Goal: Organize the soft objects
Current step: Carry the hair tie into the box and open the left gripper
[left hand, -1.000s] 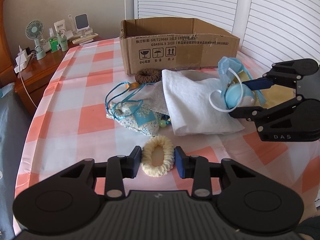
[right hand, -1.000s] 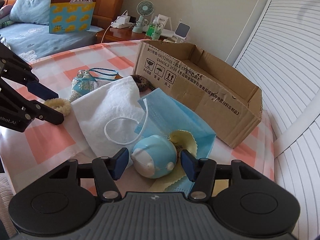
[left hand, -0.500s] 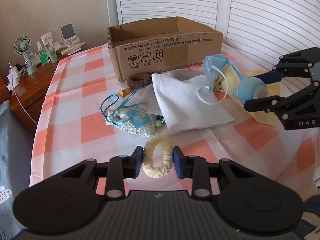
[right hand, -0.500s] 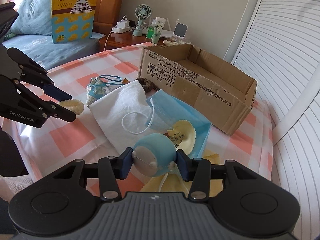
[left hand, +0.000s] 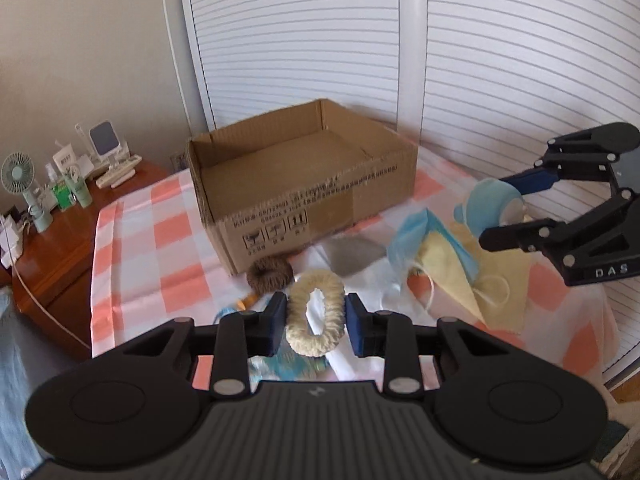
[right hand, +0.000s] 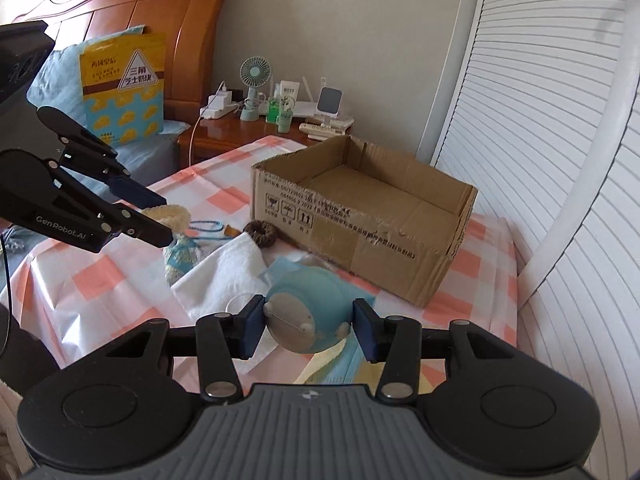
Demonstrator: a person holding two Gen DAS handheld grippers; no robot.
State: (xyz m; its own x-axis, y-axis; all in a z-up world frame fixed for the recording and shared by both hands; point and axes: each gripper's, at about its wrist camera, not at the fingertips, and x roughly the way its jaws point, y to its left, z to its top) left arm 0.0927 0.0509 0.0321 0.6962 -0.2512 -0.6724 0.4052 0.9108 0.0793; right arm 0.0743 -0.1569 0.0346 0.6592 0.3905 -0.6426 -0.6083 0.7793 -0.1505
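Note:
My left gripper [left hand: 316, 318] is shut on a cream scrunchie [left hand: 316, 312] and holds it in the air above the checked table, short of the open cardboard box [left hand: 304, 184]. It also shows in the right wrist view [right hand: 160, 216]. My right gripper [right hand: 308, 328] is shut on a blue plush toy [right hand: 308, 316], lifted off the table to the right of the box front; it shows in the left wrist view [left hand: 508, 208]. A brown scrunchie [left hand: 269, 274], a white cloth [right hand: 224, 276], a blue face mask [left hand: 416, 232], a yellow cloth [left hand: 460, 276] and a blue patterned pouch [right hand: 182, 254] lie on the table.
The box [right hand: 360, 216] is empty inside and stands at the far side of the table by white louvred doors [left hand: 500, 60]. A wooden nightstand [right hand: 236, 132] with a small fan [right hand: 254, 88] and bottles is at the left, with a bed behind it.
Both grippers have risen from the table with their objects and moved toward the box. The views now look down into the box's empty inside.

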